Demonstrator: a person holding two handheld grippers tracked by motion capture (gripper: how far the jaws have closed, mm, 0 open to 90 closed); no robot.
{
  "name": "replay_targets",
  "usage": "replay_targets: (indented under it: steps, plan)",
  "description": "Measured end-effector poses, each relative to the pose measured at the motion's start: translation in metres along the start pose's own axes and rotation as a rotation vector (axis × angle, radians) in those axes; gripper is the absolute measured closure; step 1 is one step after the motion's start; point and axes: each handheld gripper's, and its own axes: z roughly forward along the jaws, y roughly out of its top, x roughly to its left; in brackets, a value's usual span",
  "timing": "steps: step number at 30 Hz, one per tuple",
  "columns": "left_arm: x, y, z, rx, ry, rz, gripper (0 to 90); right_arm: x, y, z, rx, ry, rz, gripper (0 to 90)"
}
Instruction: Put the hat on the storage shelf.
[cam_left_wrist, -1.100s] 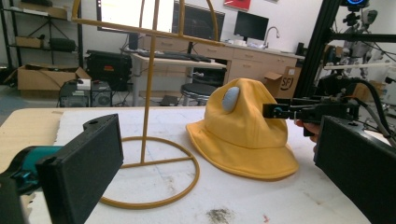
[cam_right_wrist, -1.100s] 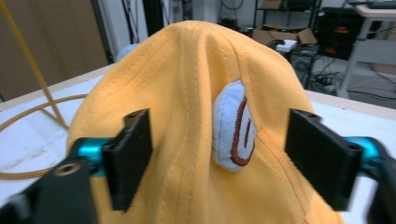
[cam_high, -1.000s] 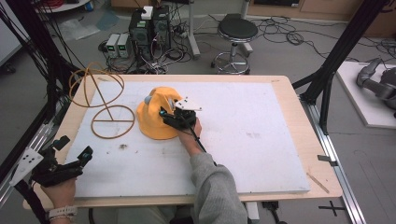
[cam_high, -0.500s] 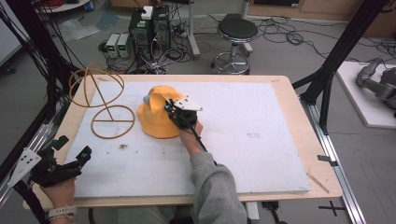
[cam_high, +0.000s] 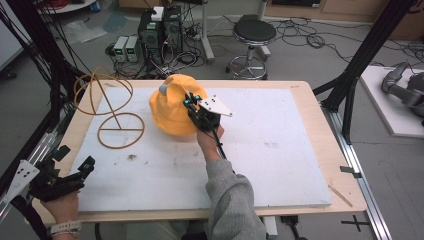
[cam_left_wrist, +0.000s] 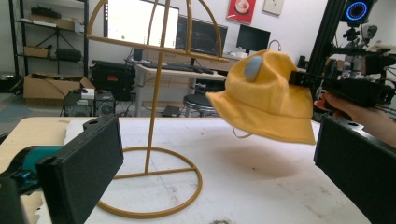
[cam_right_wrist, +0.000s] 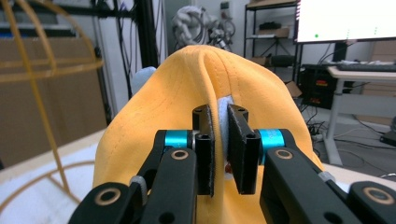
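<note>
Above the far left part of the white table (cam_high: 280, 165), a yellow bucket hat (cam_high: 170, 107) is being held clear of the surface by the right tongs (cam_high: 192, 107). A fold of the hat's fabric is being pinched between the two black jaws, which are being kept almost together in the right gripper view, with only the cloth between them. A small grey patch (cam_left_wrist: 253, 67) is being shown on the hat's crown. In the left gripper view a shadow is being cast on the table beneath the raised hat, and the brim is being tilted down toward the right hand (cam_high: 210, 137).

Just left of the hat, a golden wire hat stand (cam_high: 112, 112) is being left upright on the table, its ring base lying flat and its domed wire top leaning toward the far left edge. The hat and the stand are apart.

At the near left corner of the table, the left tongs (cam_high: 75, 160) are being held by the left hand (cam_high: 62, 207), well apart from the hat. Its jaws are being kept wide apart, with nothing between them.

Beyond the far edge, a black stool (cam_high: 252, 37) is being left standing on the floor among cables.
</note>
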Motion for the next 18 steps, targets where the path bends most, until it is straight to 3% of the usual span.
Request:
replay_targets:
  steps: [9, 15, 18]
  plan:
    - [0.001, 0.000, -0.002, -0.010, 0.004, -0.010, 1.7, 0.000, 0.041, -0.007, -0.088, -0.010, -0.014, 82.5]
    - [0.002, 0.000, -0.002, -0.010, 0.000, -0.014, 1.7, 0.005, 0.064, -0.008, -0.137, 0.037, 0.009, 82.5]
    - [0.001, 0.000, -0.001, -0.009, -0.003, -0.018, 1.7, 0.008, 0.073, -0.008, -0.147, 0.046, -0.003, 82.5]
